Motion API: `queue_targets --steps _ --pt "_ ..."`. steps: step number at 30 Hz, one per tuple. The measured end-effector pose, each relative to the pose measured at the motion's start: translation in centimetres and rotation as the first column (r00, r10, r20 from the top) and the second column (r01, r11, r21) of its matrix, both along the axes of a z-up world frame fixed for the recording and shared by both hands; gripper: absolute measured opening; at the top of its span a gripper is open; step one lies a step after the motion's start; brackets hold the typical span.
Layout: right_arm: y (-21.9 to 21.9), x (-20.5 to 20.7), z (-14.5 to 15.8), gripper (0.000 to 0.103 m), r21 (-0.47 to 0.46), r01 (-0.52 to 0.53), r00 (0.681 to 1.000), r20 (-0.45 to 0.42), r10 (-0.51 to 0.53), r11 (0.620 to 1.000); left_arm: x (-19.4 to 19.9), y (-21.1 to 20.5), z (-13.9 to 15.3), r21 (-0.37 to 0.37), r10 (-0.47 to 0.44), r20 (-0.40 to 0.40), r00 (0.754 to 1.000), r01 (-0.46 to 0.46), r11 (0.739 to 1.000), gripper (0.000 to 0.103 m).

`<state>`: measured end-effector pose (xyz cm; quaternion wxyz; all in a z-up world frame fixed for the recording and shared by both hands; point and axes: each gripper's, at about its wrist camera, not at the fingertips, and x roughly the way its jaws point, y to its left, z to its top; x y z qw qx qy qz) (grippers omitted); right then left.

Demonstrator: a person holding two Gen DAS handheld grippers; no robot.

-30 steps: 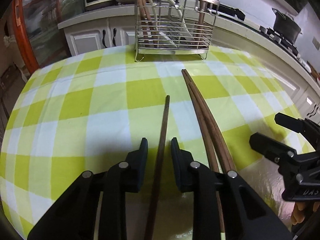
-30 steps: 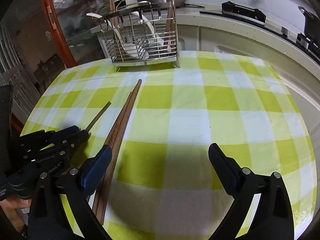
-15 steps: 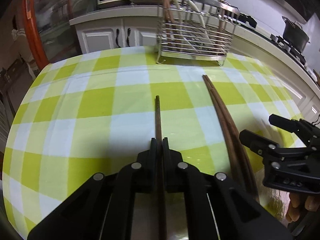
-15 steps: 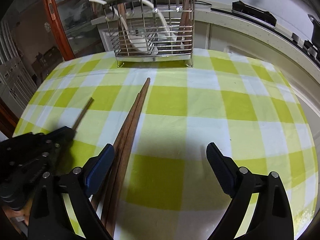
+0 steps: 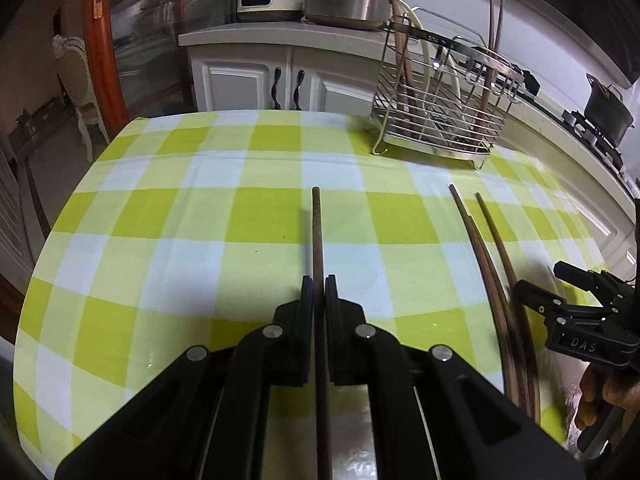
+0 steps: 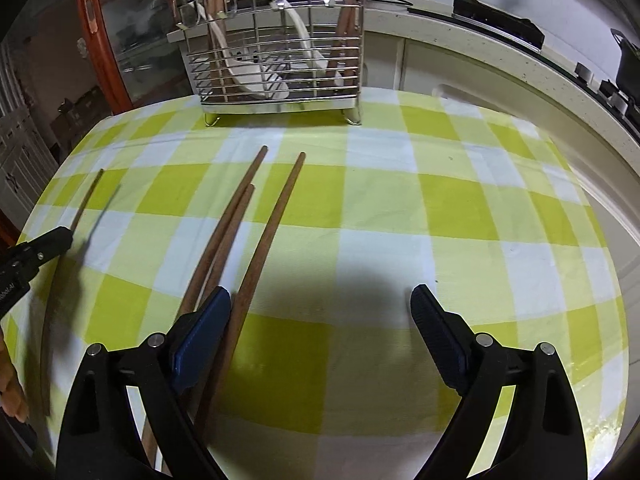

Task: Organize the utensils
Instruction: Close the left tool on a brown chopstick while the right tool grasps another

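My left gripper (image 5: 319, 280) is shut on a single dark wooden chopstick (image 5: 317, 232), which sticks out ahead of the pads and casts a shadow on the cloth just to its left. In the right wrist view the same gripper (image 6: 60, 237) shows at the left edge, holding that chopstick (image 6: 86, 196). Three more chopsticks (image 6: 236, 216) lie on the green checked tablecloth (image 6: 440, 208). My right gripper (image 6: 320, 296) is open over them. The rightmost chopstick (image 6: 280, 204) runs just inside its left finger (image 6: 208, 320); the other two pass outside it. A wire utensil rack (image 6: 280, 52) stands at the far edge.
The rack (image 5: 440, 120) holds upright chopsticks and white spoons. Behind the table runs a white counter with cabinets (image 5: 256, 80), a steel pot (image 5: 344, 0) and a stove with a black pot (image 5: 608, 108). A person's fingers (image 5: 600, 396) show at the right edge.
My left gripper closed on the single chopstick, lifted it off the cloth and moved left, away from the others. One chopstick of the bundle has split off and now lies inside my right gripper's left finger.
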<state>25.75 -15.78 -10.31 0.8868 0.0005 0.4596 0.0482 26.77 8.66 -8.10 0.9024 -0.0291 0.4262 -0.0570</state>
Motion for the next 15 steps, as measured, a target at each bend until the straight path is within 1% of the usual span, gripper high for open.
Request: queue_targets --steps 3,4,5,6,7,9,11,12,14,15 --pt "-0.2 0.1 0.1 0.084 0.003 0.013 1.000 -0.015 -0.013 1.000 -0.1 0.3 0.1 -0.005 0.005 0.002 1.000 -0.005 1.000 0.006" --pt "-0.2 0.2 0.1 0.080 0.005 0.017 1.000 -0.021 -0.017 1.000 -0.1 0.4 0.2 -0.006 0.006 0.004 1.000 -0.006 1.000 0.006" --pt "0.1 0.3 0.0 0.079 0.004 0.018 0.999 -0.031 -0.018 1.000 -0.1 0.4 0.2 -0.009 0.008 0.006 1.000 -0.008 1.000 0.006" --pt "0.5 0.4 0.0 0.078 -0.018 0.021 0.999 -0.035 -0.021 1.000 -0.2 0.5 0.3 -0.012 0.010 0.008 1.000 -0.010 1.000 0.006" --pt "0.7 0.5 0.0 0.075 -0.020 0.020 0.999 -0.031 -0.021 1.000 -0.2 0.6 0.3 -0.013 0.011 0.009 1.000 -0.010 1.000 0.006" --pt "1.3 0.8 0.2 0.068 -0.018 0.015 0.999 -0.028 -0.016 1.000 -0.3 0.9 0.4 -0.018 0.015 0.011 1.000 -0.015 1.000 0.006" --pt "1.5 1.1 0.2 0.055 -0.017 0.013 1.000 -0.025 -0.013 1.000 -0.4 1.1 0.5 -0.020 0.018 0.014 1.000 -0.017 1.000 0.006" --pt "1.6 1.2 0.3 0.052 -0.016 0.010 1.000 -0.023 -0.010 1.000 -0.4 1.3 0.5 -0.022 0.019 0.016 1.000 -0.019 1.000 0.006" --pt "1.7 1.2 0.4 0.039 -0.014 0.001 1.000 -0.016 -0.002 1.000 -0.4 1.8 0.7 -0.028 0.027 0.021 0.999 -0.027 0.999 0.006" --pt "1.7 1.2 0.4 0.036 -0.012 -0.001 1.000 -0.013 0.001 1.000 -0.4 2.0 0.8 -0.032 0.031 0.023 0.999 -0.031 0.999 0.006"
